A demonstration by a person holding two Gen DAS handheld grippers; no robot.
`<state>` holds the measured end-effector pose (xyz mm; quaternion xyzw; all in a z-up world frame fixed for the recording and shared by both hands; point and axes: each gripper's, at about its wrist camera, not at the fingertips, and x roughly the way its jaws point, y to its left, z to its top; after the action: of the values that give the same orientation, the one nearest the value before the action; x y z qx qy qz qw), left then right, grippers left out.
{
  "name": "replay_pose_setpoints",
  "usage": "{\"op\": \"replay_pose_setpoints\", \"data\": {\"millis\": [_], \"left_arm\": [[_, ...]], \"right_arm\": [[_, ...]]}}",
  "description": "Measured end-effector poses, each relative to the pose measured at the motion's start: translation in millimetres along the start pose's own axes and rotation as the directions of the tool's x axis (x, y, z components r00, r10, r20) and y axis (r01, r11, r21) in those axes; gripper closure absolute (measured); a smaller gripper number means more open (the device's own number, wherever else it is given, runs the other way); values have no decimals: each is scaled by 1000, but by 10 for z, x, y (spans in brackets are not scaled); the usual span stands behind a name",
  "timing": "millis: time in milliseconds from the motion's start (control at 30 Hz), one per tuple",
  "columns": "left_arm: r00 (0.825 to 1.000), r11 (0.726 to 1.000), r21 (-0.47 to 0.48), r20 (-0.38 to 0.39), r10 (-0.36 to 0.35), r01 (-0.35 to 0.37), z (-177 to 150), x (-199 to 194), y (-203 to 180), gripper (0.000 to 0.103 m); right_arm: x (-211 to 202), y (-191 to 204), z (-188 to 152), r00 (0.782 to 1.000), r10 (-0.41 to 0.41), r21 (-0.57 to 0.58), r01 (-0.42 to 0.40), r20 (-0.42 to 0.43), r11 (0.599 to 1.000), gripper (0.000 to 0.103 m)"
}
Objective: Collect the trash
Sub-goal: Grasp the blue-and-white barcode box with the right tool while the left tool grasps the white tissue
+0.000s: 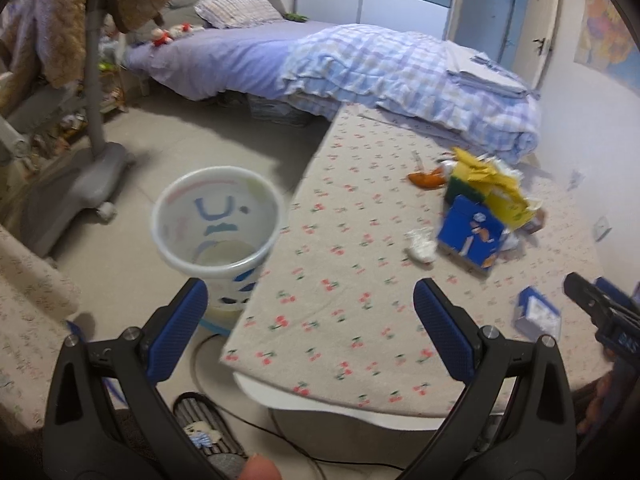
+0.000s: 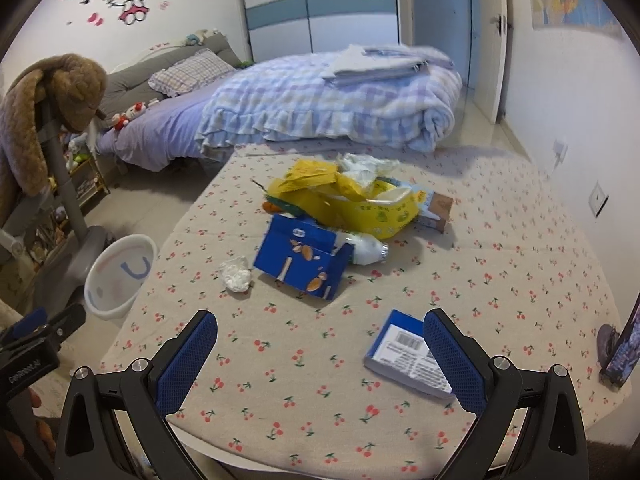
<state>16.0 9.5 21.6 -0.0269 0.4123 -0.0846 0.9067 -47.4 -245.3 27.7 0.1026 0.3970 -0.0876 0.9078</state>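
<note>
Hovering at pick start: left gripper (image 1: 310,308) and right gripper (image 2: 320,344) both spread wide, holding nothing. Trash pile (image 2: 340,208) sitting mid-table, far from the white bin (image 2: 120,276) standing on the floor. Likely next: right closing on the small blue box (image 2: 400,348) nearest it.

Lying on the desk (image 2: 520,240): heap of packaging (image 2: 352,196) behind, carton (image 2: 304,264) before it, tissue (image 2: 236,274) left; bin (image 2: 120,276) standing on floor left.

Your near tabletop (image 2: 304,360) is bare except the small box (image 2: 404,356) at right; the trash pile (image 2: 340,208) blocks the far middle, and the bin (image 2: 120,276) stands off the left edge.
</note>
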Motion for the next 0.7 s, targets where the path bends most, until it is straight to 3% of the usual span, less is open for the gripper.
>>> {"op": "replay_pose_setpoints", "data": {"millis": [133, 233, 300, 400, 500, 600, 700], "left_arm": [[997, 996, 54, -47, -62, 64, 137, 99, -83, 1], [982, 985, 92, -137, -131, 145, 239, 227, -175, 1], [972, 979, 112, -184, -147, 169, 297, 327, -240, 1], [969, 978, 148, -222, -110, 146, 318, 476, -323, 1], [956, 974, 160, -272, -114, 162, 316, 667, -377, 1], [934, 969, 147, -327, -144, 201, 270, 854, -412, 1], [914, 963, 141, -371, -164, 230, 250, 1015, -474, 1]], "right_arm": [[142, -341, 156, 994, -1, 46, 6, -109, 999, 0], [324, -629, 199, 977, -2, 62, 16, -214, 998, 0], [472, -788, 207, 956, 11, 68, 9, -293, 998, 0], [727, -946, 164, 900, 55, 87, -19, -431, 996, 0], [870, -1037, 91, 863, 83, 135, -18, -498, 991, 0], [928, -974, 83, 853, 98, 82, -65, -513, 995, 0], [1030, -848, 65, 831, 27, -96, -96, -555, 991, 0]]}}
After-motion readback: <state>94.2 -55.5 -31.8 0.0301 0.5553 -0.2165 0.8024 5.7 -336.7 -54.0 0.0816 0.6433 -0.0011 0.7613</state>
